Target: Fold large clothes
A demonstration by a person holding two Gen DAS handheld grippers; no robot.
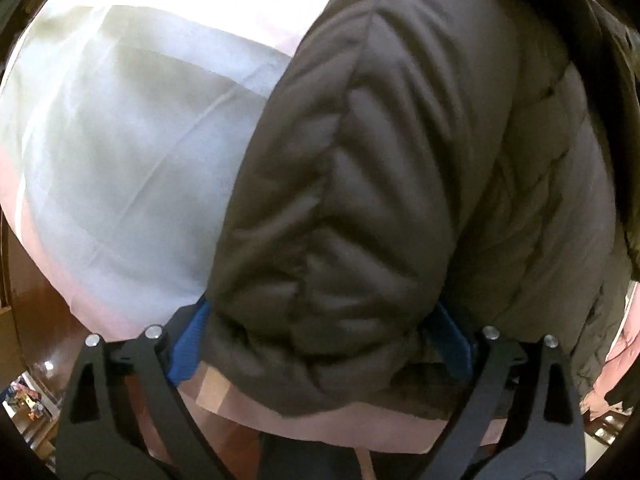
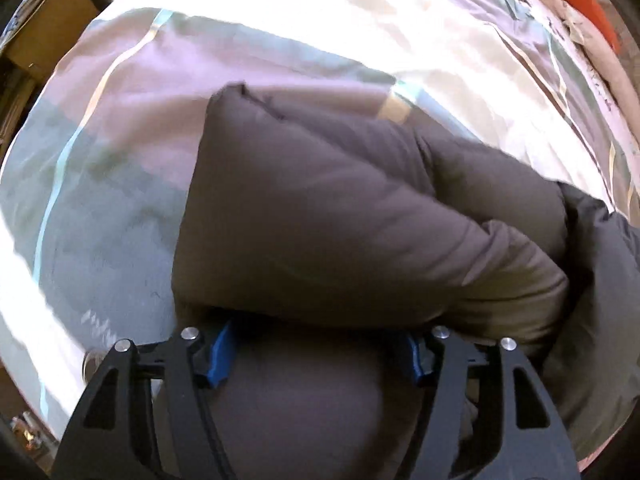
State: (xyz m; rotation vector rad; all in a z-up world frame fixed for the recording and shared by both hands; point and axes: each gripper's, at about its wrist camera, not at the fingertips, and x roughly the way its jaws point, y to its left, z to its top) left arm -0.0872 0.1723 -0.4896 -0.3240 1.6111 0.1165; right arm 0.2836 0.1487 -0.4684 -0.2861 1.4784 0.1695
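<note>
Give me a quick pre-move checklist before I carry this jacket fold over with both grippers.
1. Left gripper around the puffer jacket: ok, fabric fills the gap.
2. Right gripper around the jacket: ok, fabric bulges between its fingers.
3. Grips firm: cannot tell, fingertips hidden.
4. Bedsheet pinched too: cannot tell.
5. Bed space ahead: ok, bare sheet beyond the jacket.
6. Picture sharp: not ok, blurred.
</note>
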